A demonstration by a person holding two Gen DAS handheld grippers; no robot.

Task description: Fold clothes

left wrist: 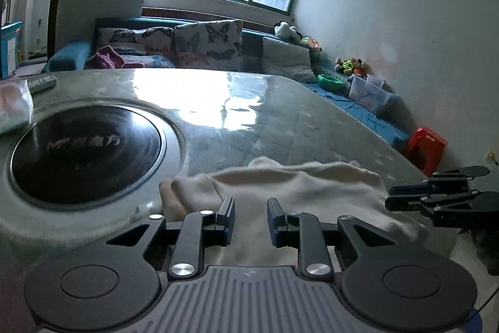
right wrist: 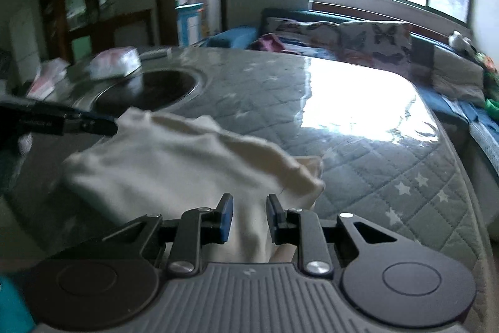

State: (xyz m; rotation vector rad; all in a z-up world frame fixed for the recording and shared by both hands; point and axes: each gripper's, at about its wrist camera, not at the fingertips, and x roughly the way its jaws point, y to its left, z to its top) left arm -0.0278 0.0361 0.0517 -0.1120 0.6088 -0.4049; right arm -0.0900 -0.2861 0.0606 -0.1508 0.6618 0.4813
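Note:
A cream-white garment (left wrist: 299, 192) lies bunched on the near part of the grey quilted table (left wrist: 280, 120). My left gripper (left wrist: 251, 213) has its jaws open, with the cloth's near edge lying between and under them. The right gripper shows at the right edge of the left wrist view (left wrist: 436, 195). In the right wrist view the same garment (right wrist: 174, 164) spreads ahead. My right gripper (right wrist: 248, 213) is open over the cloth's near edge. The left gripper (right wrist: 78, 122) reaches in from the left and touches the garment's far left corner.
A round black inset plate (left wrist: 84, 149) sits in the table at left, also in the right wrist view (right wrist: 149, 89). White packets (right wrist: 113, 63) lie beside it. A sofa with butterfly cushions (left wrist: 205, 42) stands behind. A red stool (left wrist: 425, 147) stands at right.

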